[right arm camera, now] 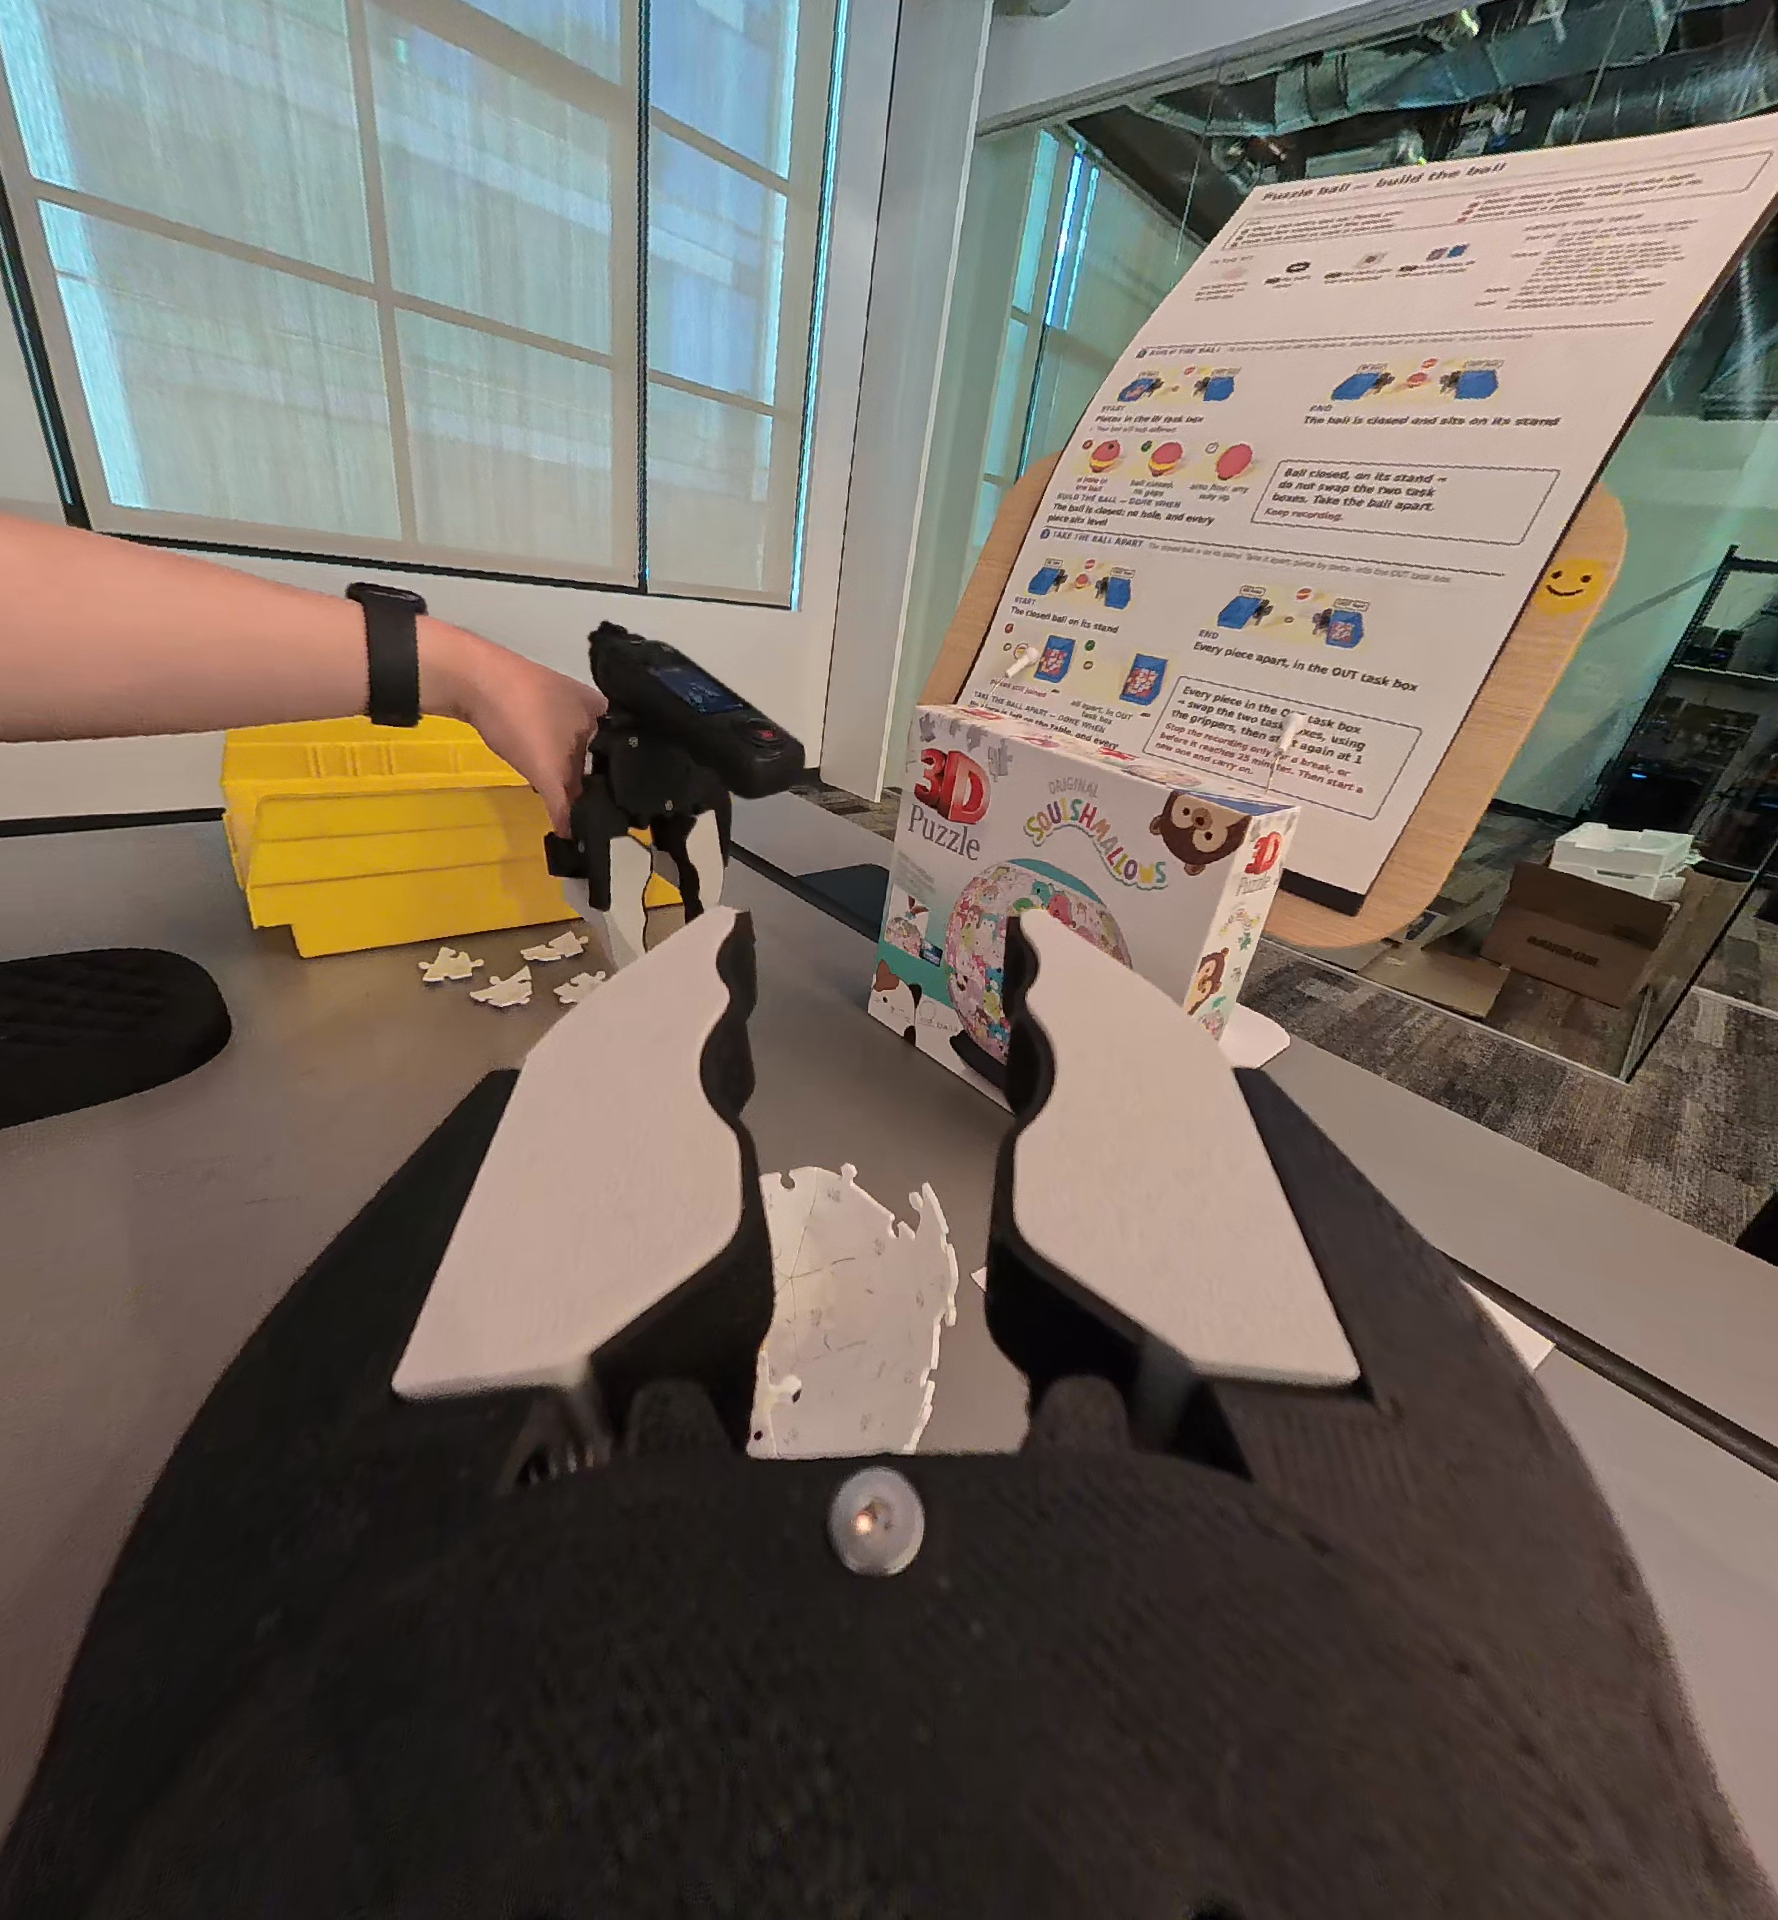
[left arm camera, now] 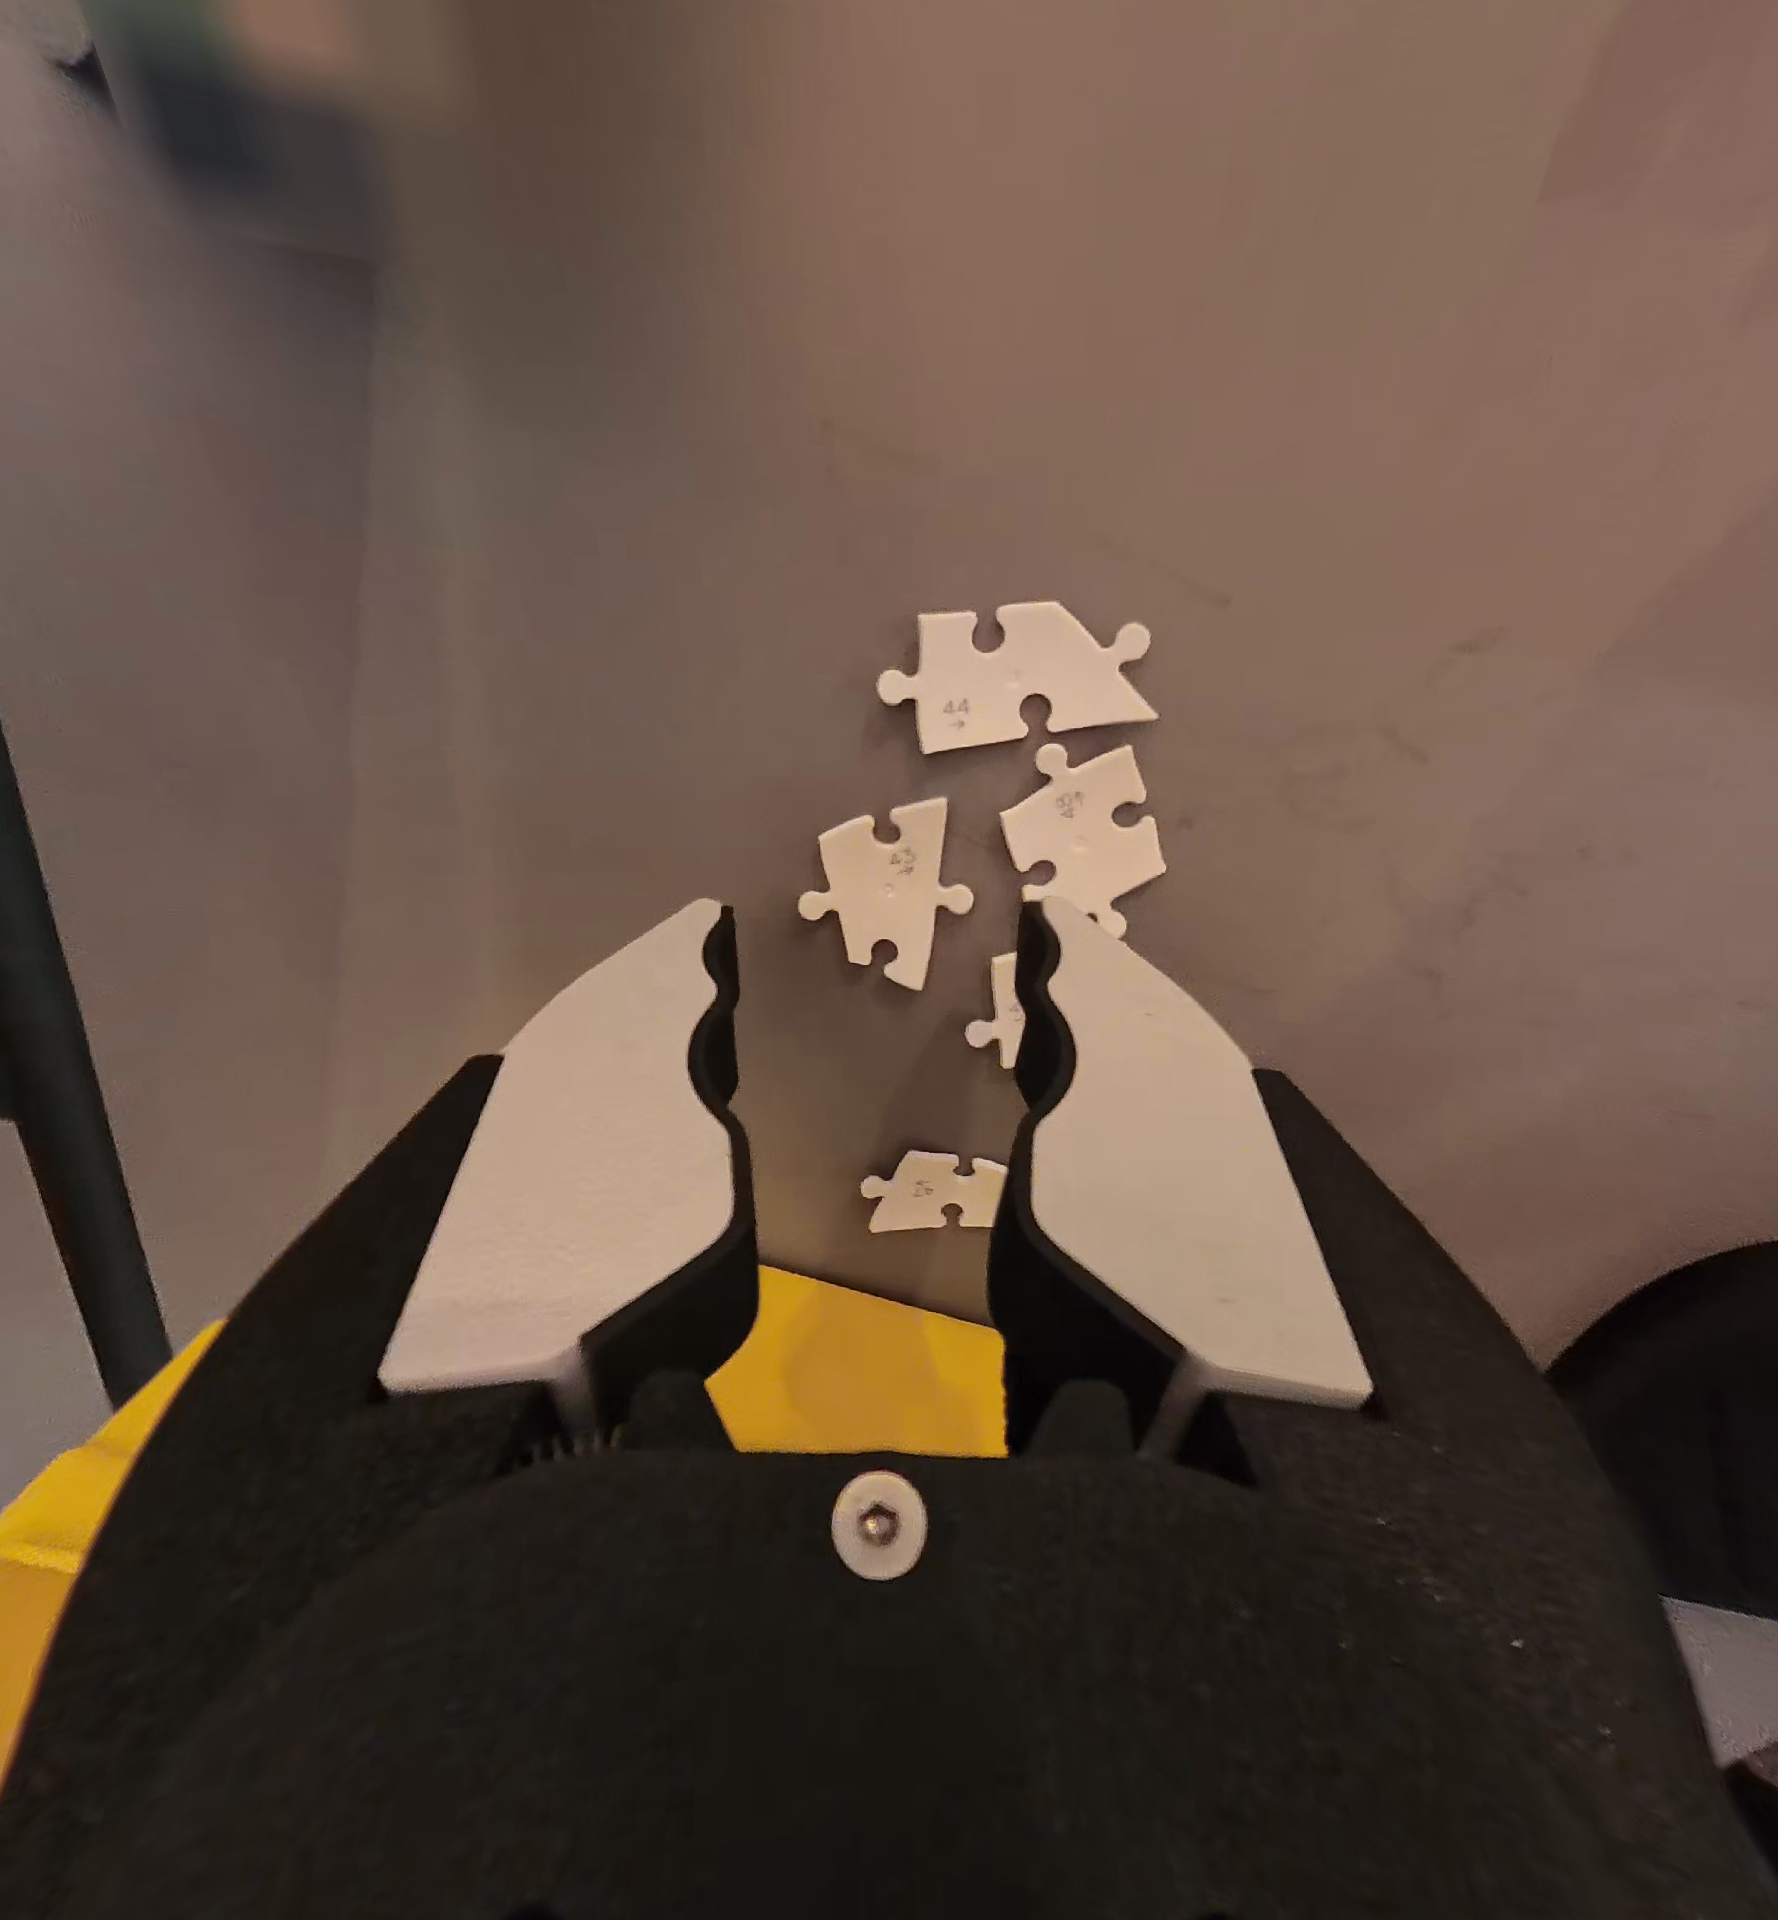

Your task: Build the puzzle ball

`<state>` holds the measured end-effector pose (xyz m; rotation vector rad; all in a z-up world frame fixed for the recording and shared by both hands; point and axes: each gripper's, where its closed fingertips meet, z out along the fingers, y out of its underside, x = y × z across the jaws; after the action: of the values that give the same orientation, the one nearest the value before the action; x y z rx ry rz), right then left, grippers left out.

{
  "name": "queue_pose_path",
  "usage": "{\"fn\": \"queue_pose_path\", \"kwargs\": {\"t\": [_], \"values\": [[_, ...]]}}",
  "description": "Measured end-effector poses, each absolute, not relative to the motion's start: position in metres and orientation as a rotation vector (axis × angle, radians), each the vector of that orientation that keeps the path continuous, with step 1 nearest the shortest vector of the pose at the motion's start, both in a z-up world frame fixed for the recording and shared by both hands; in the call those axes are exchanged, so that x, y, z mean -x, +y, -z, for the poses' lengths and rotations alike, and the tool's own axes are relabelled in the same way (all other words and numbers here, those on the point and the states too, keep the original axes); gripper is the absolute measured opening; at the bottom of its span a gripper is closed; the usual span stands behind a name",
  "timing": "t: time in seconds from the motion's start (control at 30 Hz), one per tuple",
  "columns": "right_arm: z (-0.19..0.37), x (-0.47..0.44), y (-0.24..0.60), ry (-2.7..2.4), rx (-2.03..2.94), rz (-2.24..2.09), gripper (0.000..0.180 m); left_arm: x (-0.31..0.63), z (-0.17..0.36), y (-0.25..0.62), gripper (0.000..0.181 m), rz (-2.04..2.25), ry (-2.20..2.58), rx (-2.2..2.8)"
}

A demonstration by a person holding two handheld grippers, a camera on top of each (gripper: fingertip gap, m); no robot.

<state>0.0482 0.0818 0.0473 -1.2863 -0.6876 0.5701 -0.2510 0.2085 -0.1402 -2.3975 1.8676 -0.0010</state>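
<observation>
Several loose white puzzle pieces point(left arm camera: 885, 894) lie face down on the grey table point(left arm camera: 1384, 623) under my left gripper point(left arm camera: 874, 920), which is open and empty just above them. They also show far off in the right wrist view point(right arm camera: 500, 982), below the left gripper point(right arm camera: 656, 920). My right gripper point(right arm camera: 880, 935) is open and empty. It hovers over a partly built white puzzle-ball shell point(right arm camera: 854, 1309), a curved bowl of joined pieces resting on the table point(right arm camera: 241, 1195).
Stacked yellow bins point(right arm camera: 386, 831) stand behind the loose pieces; a yellow bin edge point(left arm camera: 864, 1371) shows under the left gripper. The puzzle box point(right arm camera: 1082, 862) and an instruction board point(right arm camera: 1332, 520) stand at the right. A black padded object point(right arm camera: 54, 1029) lies at left. About 40 cm separates my left fingertips from my right. To reach the partly built white puzzle-ball shell point(right arm camera: 854, 1309) in a straight line is about 15 cm for my right fingers, about 30 cm for my left.
</observation>
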Motion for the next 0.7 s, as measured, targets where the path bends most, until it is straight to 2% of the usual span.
{"fn": "queue_pose_path", "kwargs": {"t": [0.23,0.57,0.7], "values": [[-0.045,-0.047,0.082,-0.693,1.295,-0.577,0.046,0.255,0.144,0.208,0.043,-0.002,1.914,2.447],[-0.046,-0.045,0.080,-0.711,1.293,-0.573,0.046,0.260,0.155,0.211,0.043,-0.153,2.079,2.357],[-0.047,-0.044,0.079,-0.711,1.290,-0.578,0.046,0.257,0.156,0.204,0.028,-0.072,2.087,2.374]]}}
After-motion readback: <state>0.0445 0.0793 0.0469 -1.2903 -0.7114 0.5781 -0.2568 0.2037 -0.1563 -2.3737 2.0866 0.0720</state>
